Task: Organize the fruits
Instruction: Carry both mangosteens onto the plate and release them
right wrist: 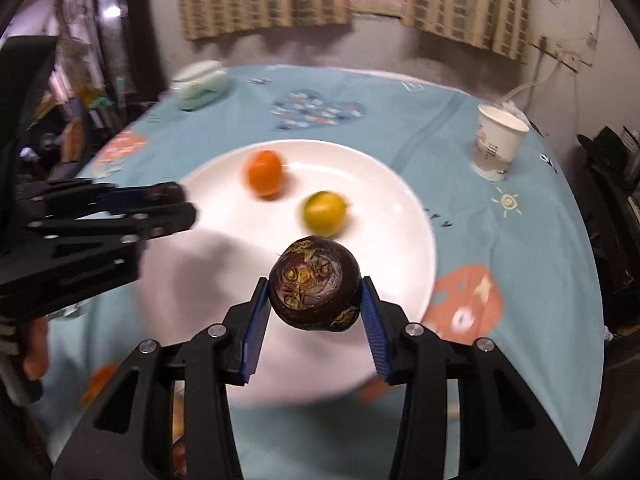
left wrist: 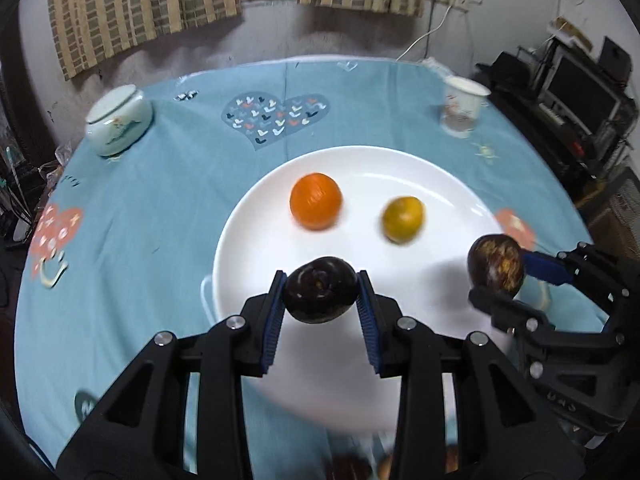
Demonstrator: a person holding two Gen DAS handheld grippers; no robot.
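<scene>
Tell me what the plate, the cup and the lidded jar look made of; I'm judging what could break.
Plate: probably glazed ceramic, since it is plain white, smooth and glossy with soft highlights.
Cup: looks like paper, with thin matte white walls, a rolled rim and printed marks.
Jar: likely glazed porcelain, pale green and shiny with a painted motif, though it is blurred.
</scene>
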